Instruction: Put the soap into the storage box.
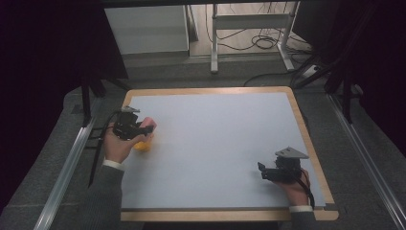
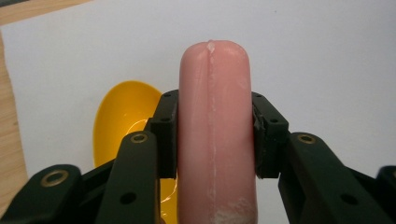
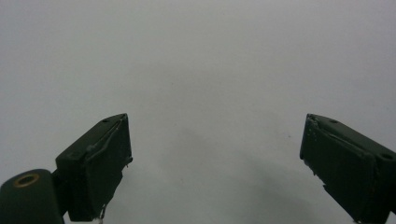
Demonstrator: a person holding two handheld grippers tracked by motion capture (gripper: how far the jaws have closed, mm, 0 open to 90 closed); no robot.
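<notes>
The right gripper (image 1: 261, 171) is held wide apart, near the mat's (image 1: 215, 143) front right. Farther off, left, a pink sausage (image 2: 214, 135) is clamped mid-length by the left gripper (image 2: 214, 135) above a yellow bowl (image 2: 122, 116); judged soft, light, slippery.

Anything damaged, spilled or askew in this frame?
Nothing spilled or askew. The pink sausage clamped in the left gripper has whitish scuffing along its seam and near its lower end. The yellow bowl under it looks intact.
</notes>
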